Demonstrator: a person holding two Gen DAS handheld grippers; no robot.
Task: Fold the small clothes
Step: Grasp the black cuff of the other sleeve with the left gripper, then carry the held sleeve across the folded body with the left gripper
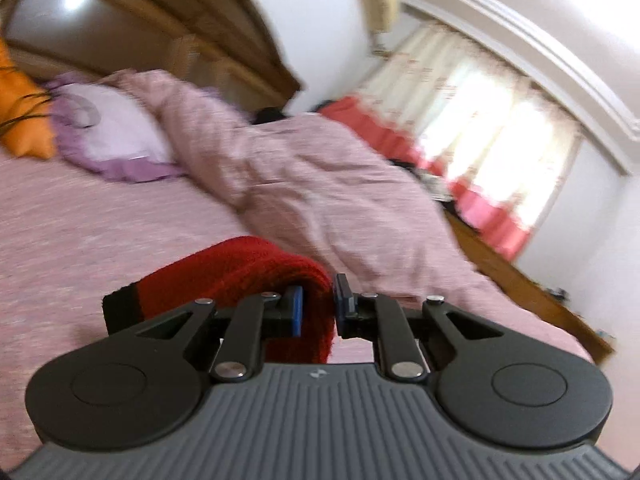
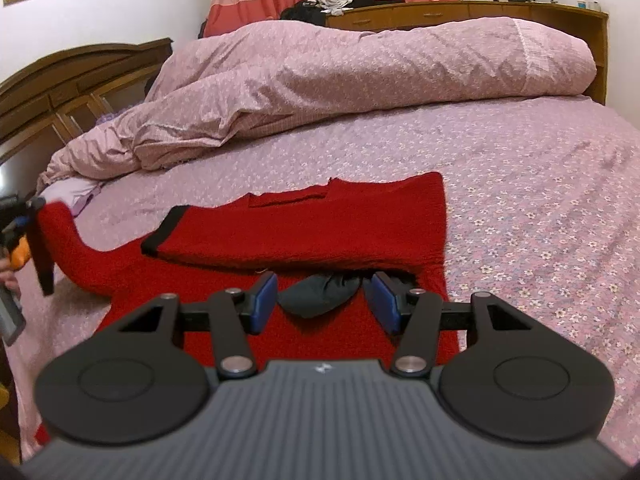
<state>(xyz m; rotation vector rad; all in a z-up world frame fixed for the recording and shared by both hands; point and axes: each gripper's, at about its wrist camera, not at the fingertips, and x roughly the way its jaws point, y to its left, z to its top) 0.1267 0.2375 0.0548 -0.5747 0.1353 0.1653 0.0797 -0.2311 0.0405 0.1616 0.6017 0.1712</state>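
Lying crosswise ahead of the released right tool on the bed, the red sweater is held by one sleeve, left of it, in the clenched left tool.

The sweater was bright red with black cuffs. Centre frame, the bedsheet was pink with small pale flowers. Upper left, the pillow was lilac, the cushion orange.
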